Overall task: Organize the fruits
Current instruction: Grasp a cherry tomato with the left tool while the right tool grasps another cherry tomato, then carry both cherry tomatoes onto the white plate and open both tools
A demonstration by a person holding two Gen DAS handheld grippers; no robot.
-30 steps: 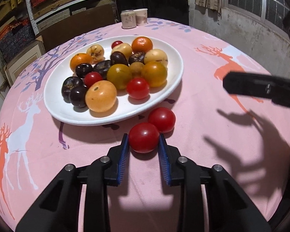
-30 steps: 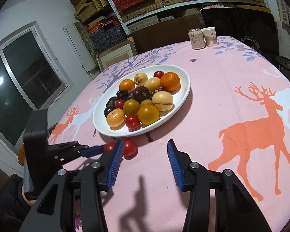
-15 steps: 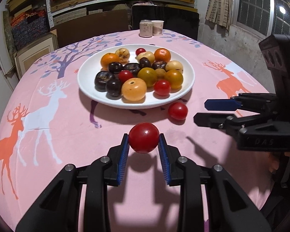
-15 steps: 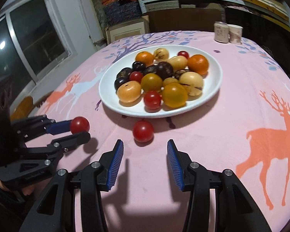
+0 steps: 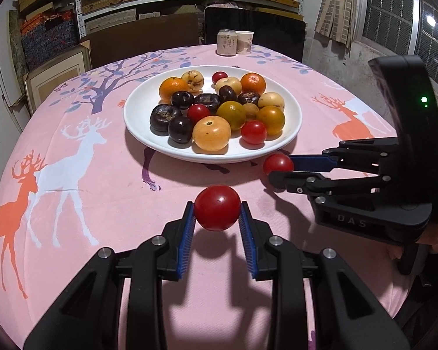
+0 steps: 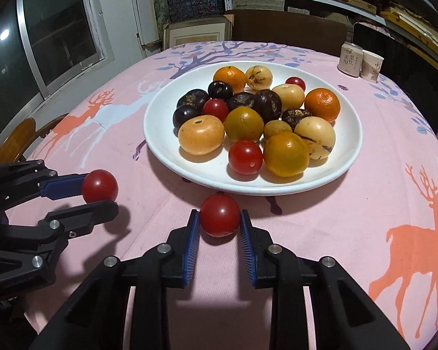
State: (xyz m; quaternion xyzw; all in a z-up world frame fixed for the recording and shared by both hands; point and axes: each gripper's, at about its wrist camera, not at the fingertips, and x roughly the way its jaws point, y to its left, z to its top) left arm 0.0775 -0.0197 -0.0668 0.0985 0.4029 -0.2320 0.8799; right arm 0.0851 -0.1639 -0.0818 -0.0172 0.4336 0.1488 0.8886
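left gripper (image 5: 217,217) lifts one tomato (image 5: 217,211), clamped. right gripper (image 6: 220,224) straddles the other tomato (image 6: 220,215) on the tablecloth (image 6: 321,233) beside the plate (image 6: 347,157), pads barely apart; close gently, centred, before lifting.

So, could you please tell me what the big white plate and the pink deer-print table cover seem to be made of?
Big white plate: probably glazed ceramic, possibly melamine; it is glossy and smooth, with soft highlights along a thick rim. Pink deer-print table cover: woven fabric, matte, with a fine visible weave, printed deer and trees, and it drapes over the table edge.
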